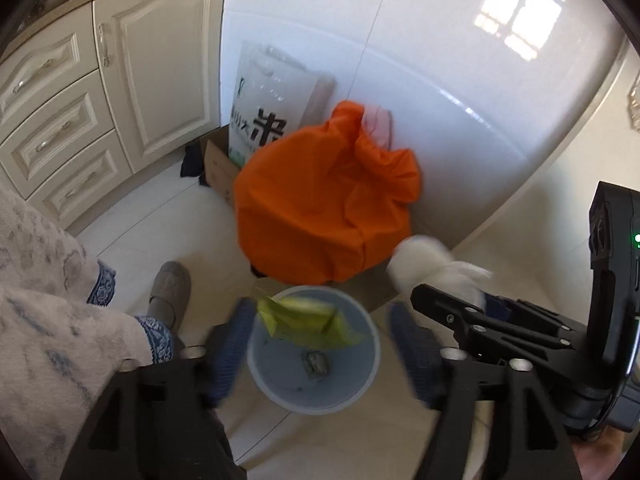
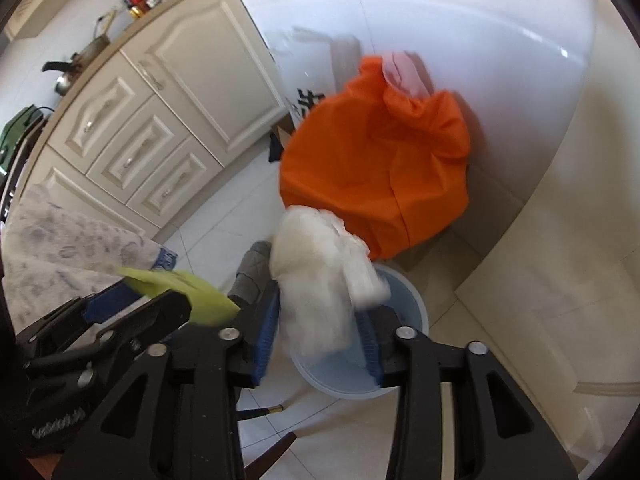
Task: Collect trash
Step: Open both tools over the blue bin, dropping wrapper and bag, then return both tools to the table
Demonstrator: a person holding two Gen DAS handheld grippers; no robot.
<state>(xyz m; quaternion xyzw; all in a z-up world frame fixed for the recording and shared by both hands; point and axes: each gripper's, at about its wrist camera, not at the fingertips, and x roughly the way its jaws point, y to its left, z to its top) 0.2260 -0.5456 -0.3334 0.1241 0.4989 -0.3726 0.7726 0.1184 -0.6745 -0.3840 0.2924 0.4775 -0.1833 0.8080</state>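
Pale tiled floor (image 1: 168,224), blue bin (image 1: 256,376), orange bag (image 1: 320,208)

Bright daylight fills both fisheye views, a window's glare patch (image 1: 516,16) gleaming on the glossy white wall (image 1: 440,80), edges bowed and vignetted black, with the falling white tissue (image 2: 320,280) motion-blurred.

Cream cabinets (image 1: 152,76), glossy white wall (image 1: 440,60) (window reflected).

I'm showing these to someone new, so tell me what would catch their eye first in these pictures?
The big orange bag slumped against the white wall dominates both views. Just in front of it, on the pale tile floor, stands a light blue bin, with a yellow-green wrapper over its mouth between the left gripper's spread blue fingers. In the right wrist view, a white crumpled wad hangs at the right gripper above the bin.
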